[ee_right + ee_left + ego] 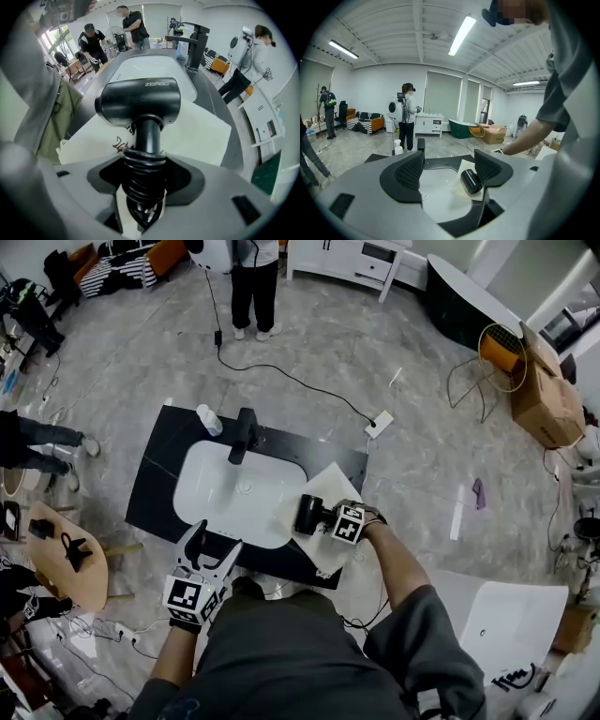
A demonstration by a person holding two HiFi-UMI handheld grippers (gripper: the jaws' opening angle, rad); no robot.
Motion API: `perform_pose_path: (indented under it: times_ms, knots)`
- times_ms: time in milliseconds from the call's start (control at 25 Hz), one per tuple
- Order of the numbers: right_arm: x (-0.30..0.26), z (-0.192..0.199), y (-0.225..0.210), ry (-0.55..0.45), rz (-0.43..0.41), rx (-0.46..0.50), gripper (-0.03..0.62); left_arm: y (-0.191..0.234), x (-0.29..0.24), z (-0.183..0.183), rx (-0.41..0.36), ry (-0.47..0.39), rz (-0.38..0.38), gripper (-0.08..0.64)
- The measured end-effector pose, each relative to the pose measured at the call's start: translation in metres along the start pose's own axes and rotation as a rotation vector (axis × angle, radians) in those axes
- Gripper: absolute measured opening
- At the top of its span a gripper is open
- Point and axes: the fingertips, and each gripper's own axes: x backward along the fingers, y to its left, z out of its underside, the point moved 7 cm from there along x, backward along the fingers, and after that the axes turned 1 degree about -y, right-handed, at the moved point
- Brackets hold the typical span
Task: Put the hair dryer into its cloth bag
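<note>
**A:** Nearest is the left hand-held gripper (449, 171), at the front edge of the dark surface (157, 479). How do its jaws stand?

**B:** Spread wide, with nothing between them. Past them you see the white basin (234, 498) and the black tap (244, 434).

**A:** And the right hand-held gripper (145, 176)?

**B:** It points steeply down and pinches the hair dryer (138, 101) by its handle. The pads sit against the cord wound round that handle.

**A:** Where is the hair dryer?

**B:** On top of the cloth bag (201, 133), outside it. The bag lies flat on the surface at the basin's right edge, and the black barrel lies across the white cloth.

**A:** Anything else on there?

**B:** A small white bottle (209, 420), just left of the tap.
</note>
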Motion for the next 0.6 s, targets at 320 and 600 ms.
perform_pose_path:
  times_ms: [320,600]
  knots:
    - [0.009,-0.002,0.005,-0.063,0.043,-0.057,0.236,0.001,-0.007,0.003,0.008,0.004,0.017,0.345]
    - [0.027,0.005,0.003,-0.190,0.075,-0.267,0.236,0.000,-0.010,0.009,0.016,0.017,0.037,0.344]
